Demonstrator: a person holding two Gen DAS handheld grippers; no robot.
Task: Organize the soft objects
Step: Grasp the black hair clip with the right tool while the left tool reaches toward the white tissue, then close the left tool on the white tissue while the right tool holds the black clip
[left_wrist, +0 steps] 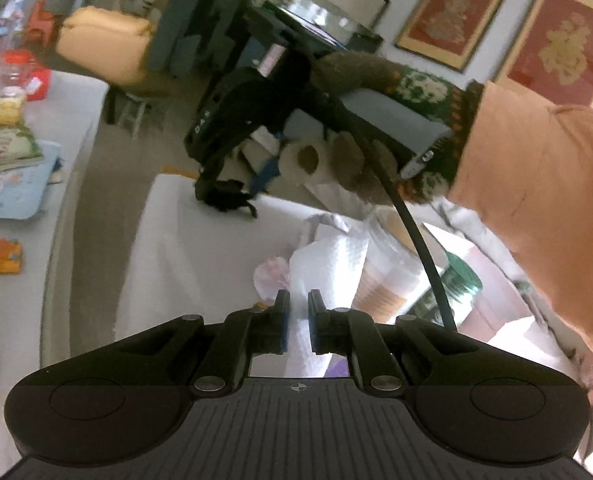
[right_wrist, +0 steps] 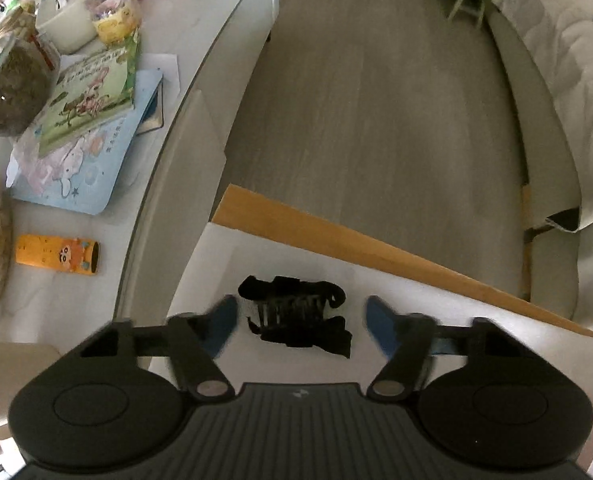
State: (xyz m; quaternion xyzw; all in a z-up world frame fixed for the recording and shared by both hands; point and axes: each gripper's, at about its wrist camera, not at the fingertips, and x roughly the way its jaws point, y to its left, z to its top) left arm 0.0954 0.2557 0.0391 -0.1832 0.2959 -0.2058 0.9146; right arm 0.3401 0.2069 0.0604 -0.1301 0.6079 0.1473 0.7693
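Between our right gripper's point(right_wrist: 300, 326) parted jaws lay a crumpled black fabric piece point(right_wrist: 296, 314), untouched; our left gripper point(left_wrist: 297, 322) was nearly closed, gripping nothing.

Bare white surface point(right_wrist: 224, 256) rings the black fabric point(right_wrist: 296, 316); cardboard edge point(right_wrist: 336, 236) beyond.

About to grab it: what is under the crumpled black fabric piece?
The crumpled black fabric piece lies on a white surface, between the right tongs' open fingers. Anything beneath the fabric itself is covered.
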